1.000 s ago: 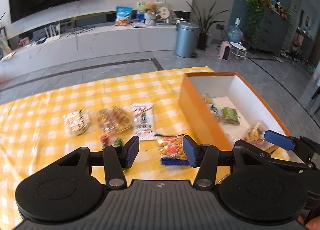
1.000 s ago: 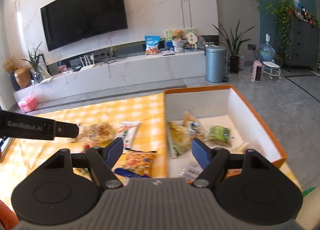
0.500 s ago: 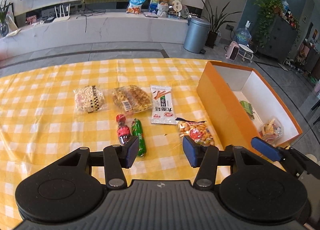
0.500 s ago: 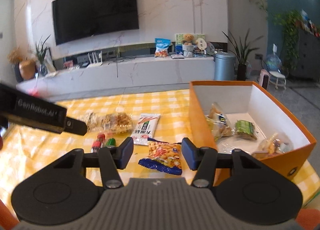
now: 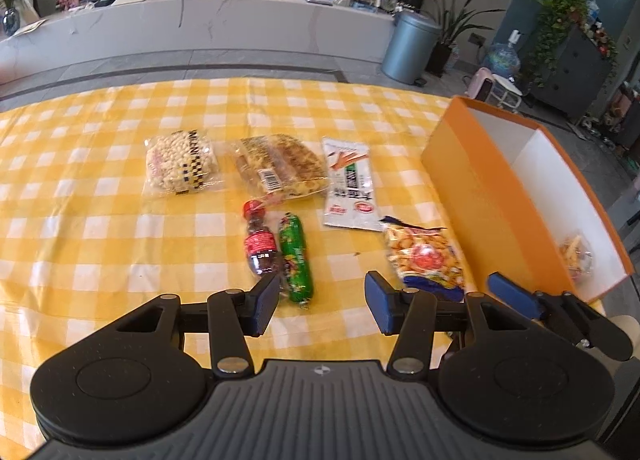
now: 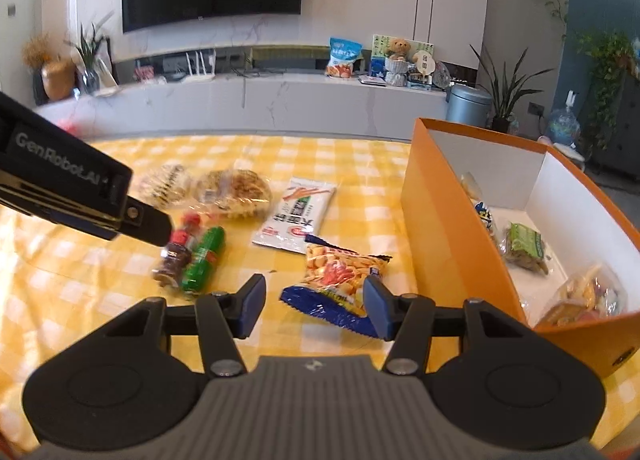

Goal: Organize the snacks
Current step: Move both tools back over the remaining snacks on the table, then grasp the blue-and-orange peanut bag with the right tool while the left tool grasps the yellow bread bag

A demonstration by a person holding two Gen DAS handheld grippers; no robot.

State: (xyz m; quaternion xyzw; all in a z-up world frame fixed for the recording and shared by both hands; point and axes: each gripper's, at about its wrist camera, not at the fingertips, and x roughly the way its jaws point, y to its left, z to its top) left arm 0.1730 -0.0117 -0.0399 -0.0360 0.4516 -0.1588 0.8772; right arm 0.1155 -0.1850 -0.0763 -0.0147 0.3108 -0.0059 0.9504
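Observation:
Loose snacks lie on the yellow checked cloth (image 5: pixel 100 244): a peanut pack (image 5: pixel 181 168), a clear bread pack (image 5: pixel 280 170), a white sachet (image 5: pixel 350 188), a small cola bottle (image 5: pixel 260 246), a green sausage (image 5: pixel 295 260) and an orange chip bag (image 5: pixel 424 258). The orange box (image 6: pixel 448 228) at the right holds several snacks (image 6: pixel 524 248). My left gripper (image 5: pixel 322 302) is open and empty, just short of the bottle and sausage. My right gripper (image 6: pixel 314 306) is open and empty, above the chip bag (image 6: pixel 340 280).
The left gripper's body (image 6: pixel 68 188) crosses the left of the right wrist view. The right gripper's finger (image 5: pixel 516 296) shows beside the box's near corner. Behind the table are a white TV bench (image 6: pixel 260 100) and a grey bin (image 6: pixel 466 104).
Both grippers have pulled back and left, away from the box. The left one now faces the bottle and sausage. The right one left the box opening and now faces the chip bag.

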